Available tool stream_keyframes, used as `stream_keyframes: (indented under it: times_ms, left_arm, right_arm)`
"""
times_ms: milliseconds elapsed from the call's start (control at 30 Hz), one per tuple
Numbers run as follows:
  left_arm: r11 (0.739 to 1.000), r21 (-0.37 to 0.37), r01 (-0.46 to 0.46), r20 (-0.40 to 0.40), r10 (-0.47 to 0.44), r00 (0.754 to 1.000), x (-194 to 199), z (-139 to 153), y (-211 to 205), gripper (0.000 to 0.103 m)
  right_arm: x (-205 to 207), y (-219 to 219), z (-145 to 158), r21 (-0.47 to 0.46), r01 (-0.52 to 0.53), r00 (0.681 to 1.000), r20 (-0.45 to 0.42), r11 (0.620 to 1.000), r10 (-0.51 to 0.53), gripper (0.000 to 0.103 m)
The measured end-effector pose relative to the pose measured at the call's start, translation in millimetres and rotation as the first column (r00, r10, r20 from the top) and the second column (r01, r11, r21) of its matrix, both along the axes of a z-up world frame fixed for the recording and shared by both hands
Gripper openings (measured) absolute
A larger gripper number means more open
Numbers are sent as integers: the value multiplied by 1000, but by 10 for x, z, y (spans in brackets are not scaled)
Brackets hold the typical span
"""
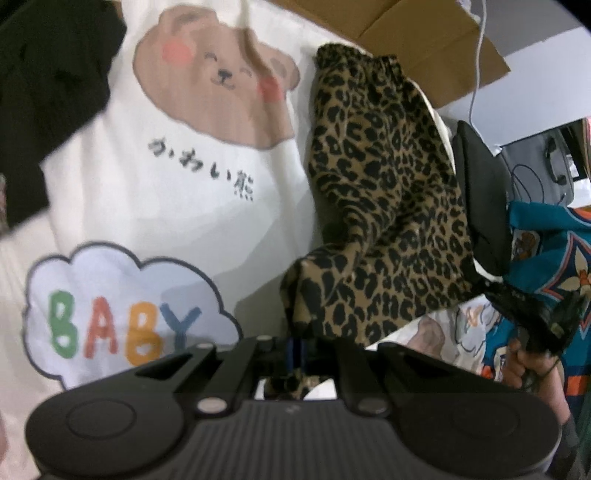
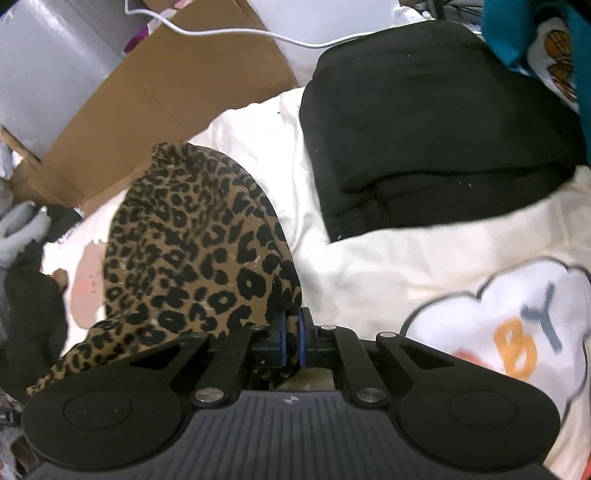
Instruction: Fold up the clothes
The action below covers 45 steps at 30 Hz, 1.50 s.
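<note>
Both handheld grippers clamp the same leopard-print garment [image 1: 384, 206], which is lifted in a sagging span above a cream bear-print blanket [image 1: 155, 192]. The left gripper [image 1: 298, 349] has its jaws pinched shut on one bunched corner at 6 o'clock in its view; the right gripper [image 2: 291, 341] bites a thin fold between its blue pads [image 2: 303, 341], with cloth spilling toward 9 o'clock over the gripper body.

The likeliest trouble, judging from these grips, is slippage. Each hold takes only a small gather of fabric, so a sharp pull apart could tear one corner free and collapse the fold. The drooping middle may also drag and crease unevenly when laid down.

Open room is limited. A folded black garment [image 2: 436, 122] sits at 1 o'clock in the right view, a cardboard box [image 2: 155, 96] and white cable [image 2: 229, 33] crowd 11 o'clock, and teal patterned fabric [image 1: 546, 258] lies at 3 o'clock in the left view. The clearest landing ground is the bare blanket near the "BABY" cloud print [image 1: 122, 314].
</note>
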<state>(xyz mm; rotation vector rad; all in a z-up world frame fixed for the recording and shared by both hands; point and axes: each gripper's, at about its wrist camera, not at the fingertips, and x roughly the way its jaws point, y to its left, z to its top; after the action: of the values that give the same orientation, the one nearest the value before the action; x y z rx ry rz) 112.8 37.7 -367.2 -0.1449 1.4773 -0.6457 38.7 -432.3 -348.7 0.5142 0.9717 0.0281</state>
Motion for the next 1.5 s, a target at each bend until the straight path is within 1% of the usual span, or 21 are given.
stream_keyframes:
  times_ms: [133, 267, 433, 633, 933, 1000, 1167, 1333, 1500]
  left_arm:
    - [1000, 0, 15, 34, -15, 999, 43, 263, 49, 4]
    - [1000, 5, 11, 42, -11, 999, 65, 407, 144, 4]
    - [1000, 27, -12, 28, 11, 1000, 8, 431, 318, 3]
    - [998, 65, -24, 17, 23, 1000, -43, 430, 309, 4]
    - [993, 112, -31, 5, 31, 1000, -119, 540, 388, 4]
    - [992, 119, -36, 3, 35, 999, -141, 531, 405, 4]
    - [990, 130, -60, -22, 64, 998, -201, 395, 447, 4]
    - [986, 147, -75, -38, 81, 996, -213, 160, 474, 4]
    - [982, 160, -100, -61, 111, 992, -212, -111, 521, 4]
  right_arm:
    - [-165, 51, 112, 20, 21, 1000, -16, 1000, -20, 4]
    - [-340, 145, 195, 38, 11, 999, -31, 999, -10, 4]
    - [-549, 270, 247, 66, -5, 998, -68, 998, 10, 4]
    - [-846, 328, 277, 101, 6, 993, -120, 995, 6, 4]
    - [-1180, 438, 352, 122, 8, 990, -138, 993, 9, 4]
    - [-1215, 427, 352, 130, 11, 990, -138, 991, 7, 4]
    - [-1280, 394, 190, 134, 5, 988, -156, 991, 16, 4]
    - [-1299, 399, -25, 144, 15, 985, -172, 989, 10, 4]
    - [-1287, 430, -187, 129, 11, 982, -189, 992, 14, 4]
